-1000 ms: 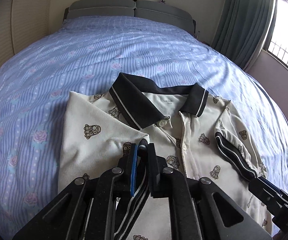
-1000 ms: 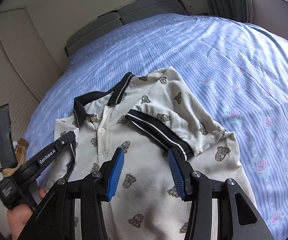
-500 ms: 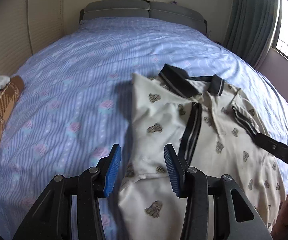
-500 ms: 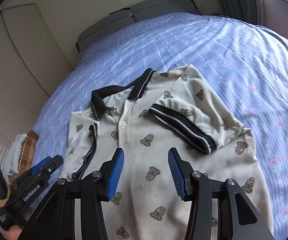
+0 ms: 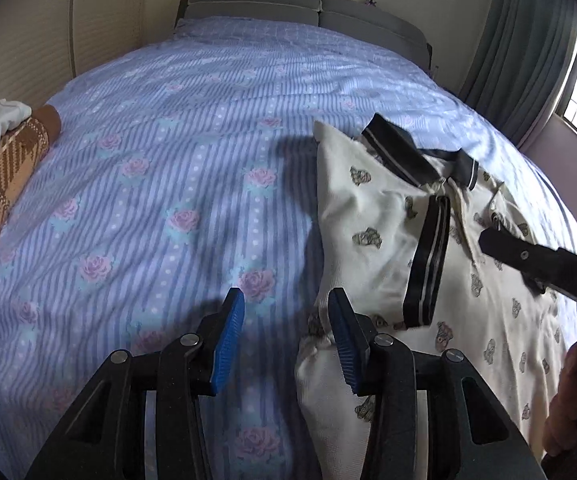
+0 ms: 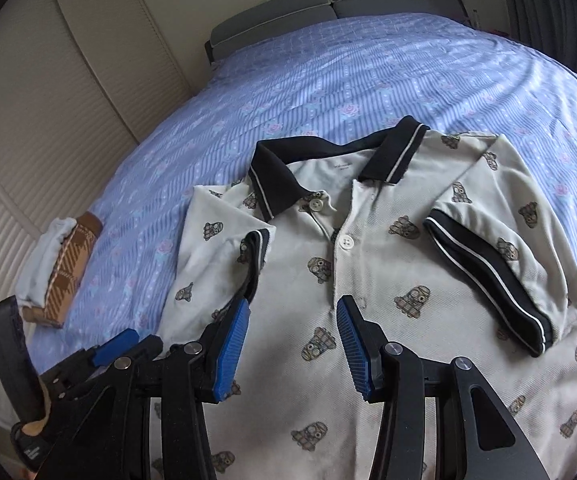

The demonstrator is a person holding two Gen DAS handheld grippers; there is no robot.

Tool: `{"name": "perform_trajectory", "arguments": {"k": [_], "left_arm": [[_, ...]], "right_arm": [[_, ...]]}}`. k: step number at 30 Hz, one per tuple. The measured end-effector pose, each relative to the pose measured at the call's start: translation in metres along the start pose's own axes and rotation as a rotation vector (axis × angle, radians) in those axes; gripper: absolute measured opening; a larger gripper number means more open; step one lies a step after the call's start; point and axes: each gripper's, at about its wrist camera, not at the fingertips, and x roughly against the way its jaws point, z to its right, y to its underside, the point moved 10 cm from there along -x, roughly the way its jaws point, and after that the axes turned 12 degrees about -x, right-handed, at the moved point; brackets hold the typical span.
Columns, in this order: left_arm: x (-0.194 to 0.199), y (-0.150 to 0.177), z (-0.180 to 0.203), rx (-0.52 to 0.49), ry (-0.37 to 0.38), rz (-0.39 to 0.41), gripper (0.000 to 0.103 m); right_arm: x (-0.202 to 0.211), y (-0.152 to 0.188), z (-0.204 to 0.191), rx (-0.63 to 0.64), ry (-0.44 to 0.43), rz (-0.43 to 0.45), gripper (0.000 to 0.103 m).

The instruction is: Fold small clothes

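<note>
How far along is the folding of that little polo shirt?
Roughly halfway. Both sleeves of the polo shirt are already folded in over its front. Nothing is in hand: the left gripper and right gripper hang over it with jaws open. The body still needs folding up. A folded plaid garment lies aside.

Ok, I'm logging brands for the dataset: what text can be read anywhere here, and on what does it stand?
"DA": pale letters on the black body of the right tool, seen in the left wrist view; the rest is cut off at the picture's edge.
Neck label inside the polo shirt collar: print too small to read.
White marks on the left tool body, low left in the right wrist view: unreadable.
Nothing else.
</note>
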Motion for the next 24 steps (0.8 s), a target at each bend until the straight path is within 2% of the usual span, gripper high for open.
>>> {"name": "perform_trajectory", "arguments": {"k": [4,6,7,9,13,14,15,16,17,18,20,24], "left_arm": [[-0.007,-0.051,0.004,-0.047,0.093,0.055,0.044],[-0.023,-0.074,0.007,-0.089,0.148,0.048,0.044],[-0.032,-0.083,0.007,-0.109,0.147,0.037,0.044],[-0.052,-0.097,0.008,-0.123,0.193,0.010,0.043],[-0.084,-0.104,0.013,-0.111,0.266,-0.046,0.041],[-0.088,-0.103,0.014,-0.110,0.274,-0.056,0.035],[-0.092,-0.100,0.014,-0.113,0.272,-0.066,0.029],[-0.095,-0.098,0.014,-0.122,0.263,-0.075,0.017],[-0.097,-0.098,0.014,-0.131,0.257,-0.075,0.010],[-0.096,-0.098,0.013,-0.136,0.245,-0.063,0.010],[-0.091,-0.101,0.009,-0.154,0.218,-0.034,0.009],[-0.096,-0.103,0.003,-0.192,0.162,-0.032,0.008]], "right_arm": [[-0.006,-0.004,-0.011,0.008,-0.023,0.016,0.047],[-0.011,-0.005,-0.014,0.011,-0.020,0.018,0.047],[-0.014,-0.006,-0.015,0.009,-0.017,0.017,0.047],[-0.021,-0.008,-0.013,-0.002,-0.014,0.011,0.047],[-0.034,-0.012,-0.010,-0.031,-0.016,0.013,0.047],[-0.037,-0.014,-0.009,-0.033,-0.019,0.012,0.047],[-0.040,-0.015,-0.009,-0.034,-0.024,0.012,0.047],[-0.043,-0.016,-0.010,-0.031,-0.027,0.011,0.046],[-0.046,-0.017,-0.010,-0.025,-0.029,0.010,0.043],[-0.049,-0.016,-0.012,-0.017,-0.031,0.007,0.039],[-0.055,-0.016,-0.014,-0.001,-0.033,-0.006,0.011],[-0.065,-0.015,-0.011,0.012,0.017,-0.008,0.009]]}}
